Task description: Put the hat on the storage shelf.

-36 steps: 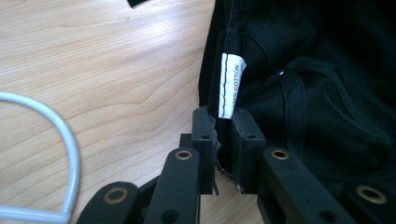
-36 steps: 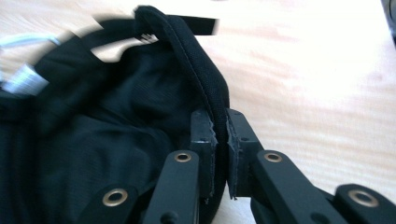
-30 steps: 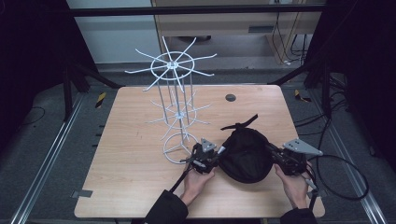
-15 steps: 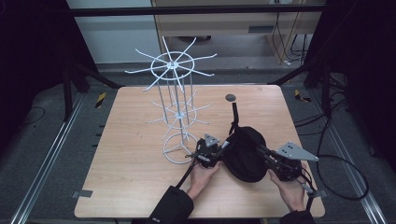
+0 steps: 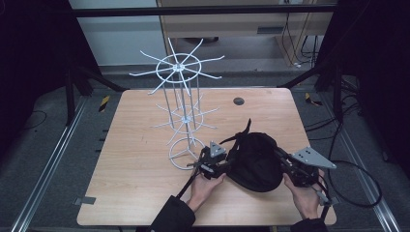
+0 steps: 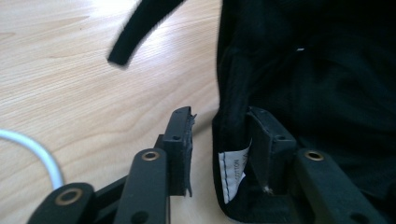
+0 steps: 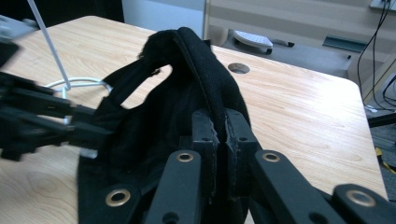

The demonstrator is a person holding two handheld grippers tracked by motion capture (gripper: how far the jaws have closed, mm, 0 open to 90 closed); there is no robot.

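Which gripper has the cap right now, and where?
The right gripper is shut on the cap's edge; the left gripper is open around the rim.

Cap (image 5: pixel 256 162) lay on the desk (image 5: pixel 140 145) toward its near right, between the two grippers: left gripper (image 5: pixel 220 164) at its left edge, right gripper (image 5: pixel 290 169) at its right edge. Wire rack (image 5: pixel 181 116) stood just left of and behind the cap. A round hole (image 5: pixel 238 101) sat far behind it.
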